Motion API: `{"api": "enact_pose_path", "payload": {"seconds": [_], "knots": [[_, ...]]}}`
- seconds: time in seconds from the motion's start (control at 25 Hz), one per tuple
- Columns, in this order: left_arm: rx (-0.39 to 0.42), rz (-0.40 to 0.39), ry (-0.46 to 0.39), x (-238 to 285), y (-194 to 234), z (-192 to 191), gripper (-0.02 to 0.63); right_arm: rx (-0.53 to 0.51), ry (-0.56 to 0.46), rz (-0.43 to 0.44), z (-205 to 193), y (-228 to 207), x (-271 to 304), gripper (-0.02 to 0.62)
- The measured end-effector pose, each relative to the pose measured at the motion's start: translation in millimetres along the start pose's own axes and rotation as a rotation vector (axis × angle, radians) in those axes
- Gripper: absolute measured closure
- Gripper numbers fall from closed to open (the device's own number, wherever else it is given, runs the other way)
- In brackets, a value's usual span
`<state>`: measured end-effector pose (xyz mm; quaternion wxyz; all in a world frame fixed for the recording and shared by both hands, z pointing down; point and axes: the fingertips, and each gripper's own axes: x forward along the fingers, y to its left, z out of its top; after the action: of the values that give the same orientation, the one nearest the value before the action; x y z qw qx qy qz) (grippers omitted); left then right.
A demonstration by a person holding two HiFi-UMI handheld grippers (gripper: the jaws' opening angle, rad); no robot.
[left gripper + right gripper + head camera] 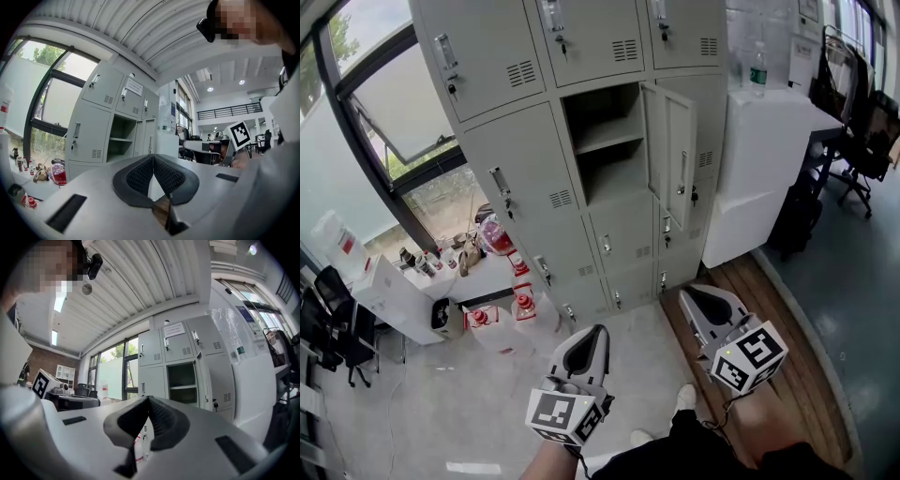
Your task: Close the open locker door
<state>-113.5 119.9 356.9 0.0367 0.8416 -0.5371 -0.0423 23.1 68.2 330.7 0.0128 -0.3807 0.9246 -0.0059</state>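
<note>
A grey bank of lockers [516, 169] stands ahead of me. One middle compartment [605, 141] is open, with a shelf inside, and its door [668, 155] swings out to the right. My left gripper [598, 330] hangs low at the centre, jaws shut on nothing. My right gripper [684, 293] is held low to the right, also shut and empty. Both are well short of the lockers. The open compartment [119, 138] shows in the left gripper view past the left gripper [153, 157]. The right gripper view has the open door [202, 380] beyond the right gripper [148, 399].
A white cabinet [759, 169] with a water bottle [757, 70] on top stands right of the lockers. Bottles and red-capped jugs [502, 309] clutter the floor and low white box at the left by the window. Office chairs [853, 150] sit far right. My shoes [684, 398] are on the floor below.
</note>
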Motion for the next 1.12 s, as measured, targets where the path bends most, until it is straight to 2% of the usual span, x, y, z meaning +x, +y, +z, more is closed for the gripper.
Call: {"api": "enact_pose_path", "payload": {"seconds": [0.64,1.12], "knots": [[-0.001,0.014,-0.003,14,-1,1,0.589,0.005,0.008,0.016,2,-13,12,0.543],[0.007,0.019,0.011,72,-2,1,0.589,0.015,0.001,0.034,6,-69,38,0.543]]}}
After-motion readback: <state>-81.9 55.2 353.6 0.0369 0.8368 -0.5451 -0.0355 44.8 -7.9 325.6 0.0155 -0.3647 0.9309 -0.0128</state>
